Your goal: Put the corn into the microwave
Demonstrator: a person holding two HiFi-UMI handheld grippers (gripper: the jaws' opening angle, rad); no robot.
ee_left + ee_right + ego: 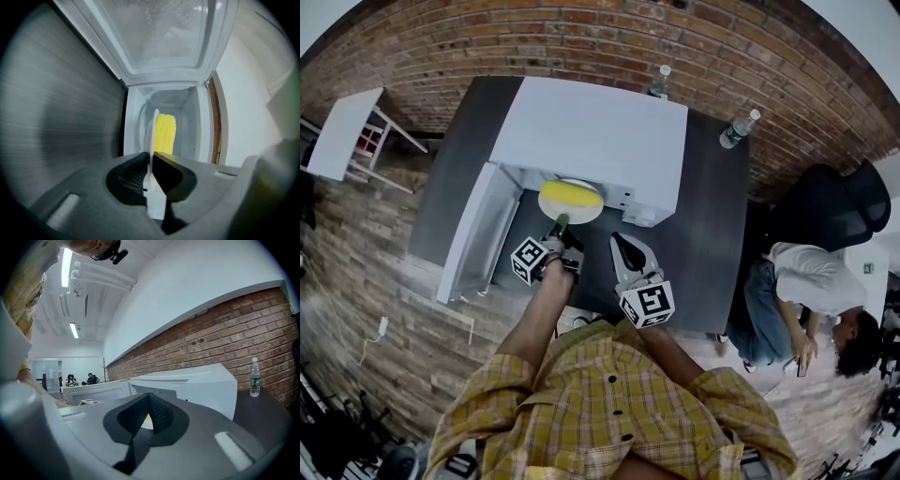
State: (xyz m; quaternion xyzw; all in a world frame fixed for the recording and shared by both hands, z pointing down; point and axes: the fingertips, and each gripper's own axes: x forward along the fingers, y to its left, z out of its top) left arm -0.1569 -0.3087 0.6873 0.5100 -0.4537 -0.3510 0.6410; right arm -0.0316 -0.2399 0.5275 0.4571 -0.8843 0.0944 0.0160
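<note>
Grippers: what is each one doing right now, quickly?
Left gripper: closed on the rim of the plate that carries the corn.
Right gripper: closed, holding nothing.

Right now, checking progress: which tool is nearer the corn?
Left. The left tool grips the plate bearing the corn; the right tool sits apart, short of the plate.

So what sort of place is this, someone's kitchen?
Likely a shared office or lab, not a home: an exposed brick wall, ceiling strip lights, people seated in the open room behind.
</note>
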